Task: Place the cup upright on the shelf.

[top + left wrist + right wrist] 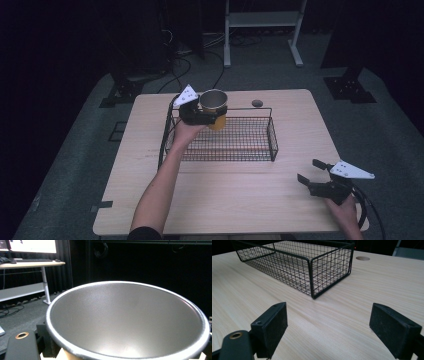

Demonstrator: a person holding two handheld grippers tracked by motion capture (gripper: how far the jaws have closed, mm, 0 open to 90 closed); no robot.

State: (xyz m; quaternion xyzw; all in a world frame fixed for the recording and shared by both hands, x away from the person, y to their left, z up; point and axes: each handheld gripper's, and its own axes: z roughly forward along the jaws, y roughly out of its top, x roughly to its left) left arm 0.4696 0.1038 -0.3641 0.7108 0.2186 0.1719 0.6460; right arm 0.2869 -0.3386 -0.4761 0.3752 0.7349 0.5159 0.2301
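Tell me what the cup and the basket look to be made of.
Cup: likely paper, with a yellow outer wall, a matte silvery lining and a rolled rim, held in the left gripper. Basket: black coated metal wire, seen in its thin grid mesh and thicker frame rods.

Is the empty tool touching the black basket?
Apart. In the right gripper view, bare table lies between the right tool and the wire basket.

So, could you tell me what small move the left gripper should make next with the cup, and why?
Probably lower it straight down. The left gripper holds the yellow cup upright above the left end of the wire basket, seemingly not yet on its floor. The right gripper sits open, well away.
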